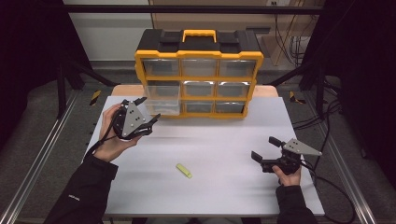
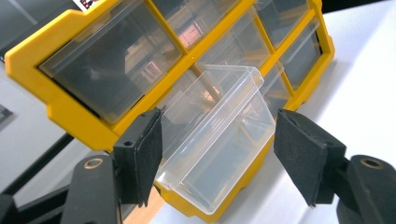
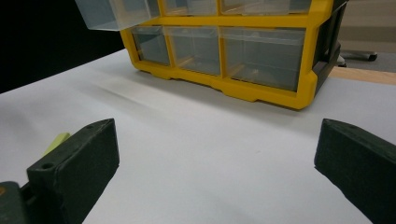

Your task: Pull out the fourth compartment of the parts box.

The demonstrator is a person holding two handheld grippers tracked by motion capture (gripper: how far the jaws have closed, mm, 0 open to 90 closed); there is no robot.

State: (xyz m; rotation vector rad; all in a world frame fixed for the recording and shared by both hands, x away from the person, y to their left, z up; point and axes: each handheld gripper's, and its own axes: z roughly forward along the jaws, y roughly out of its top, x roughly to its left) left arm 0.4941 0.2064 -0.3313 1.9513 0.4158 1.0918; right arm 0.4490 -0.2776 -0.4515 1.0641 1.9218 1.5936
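Note:
A yellow and black drawer organizer (image 1: 198, 56) with a handle stands at the back of the white table (image 1: 224, 186). Its clear left drawer (image 1: 162, 98) in the middle row is pulled out and looks empty. My left gripper (image 1: 149, 108) is just in front of that drawer, open. In the left gripper view the drawer (image 2: 233, 116) lies between the two pads (image 2: 149, 154), which stand apart from its walls. My right gripper (image 1: 264, 148) rests low at the table's right, open and empty. A small yellow-green piece (image 1: 183, 170) lies flat on the table between the hands.
The organizer's other clear drawers (image 1: 198, 67) are pushed in. In the right gripper view the yellow frame (image 3: 280, 95) is ahead, the pulled-out drawer (image 3: 116, 14) at upper left, the yellow-green piece (image 3: 56, 141) by the left jaw. Metal rails (image 1: 42, 154) and cables (image 1: 327, 182) flank the table.

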